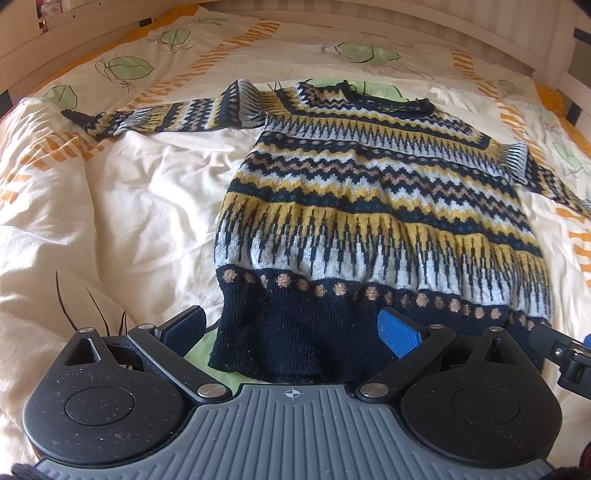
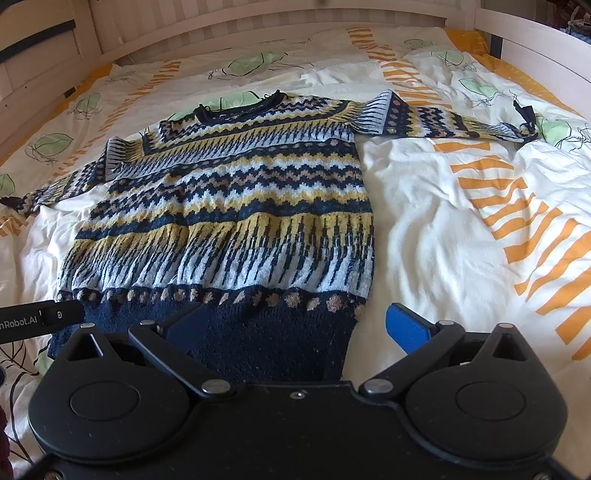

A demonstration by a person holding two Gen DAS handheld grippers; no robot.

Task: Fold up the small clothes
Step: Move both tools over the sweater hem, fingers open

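Observation:
A knitted sweater (image 1: 369,192) with navy, yellow and white bands lies flat on the bed, both sleeves spread outward, its navy hem nearest me. My left gripper (image 1: 291,328) is open and straddles the hem's left corner. In the right wrist view the sweater (image 2: 236,206) fills the left half, and my right gripper (image 2: 295,325) is open over the hem's right corner. Neither gripper holds cloth. The right gripper's arm shows at the left wrist view's right edge (image 1: 561,354), the left one's at the right wrist view's left edge (image 2: 37,319).
The bed is covered by a rumpled cream duvet (image 1: 110,206) with orange stripes and green leaf prints. A white slatted bed frame (image 2: 258,18) runs behind it.

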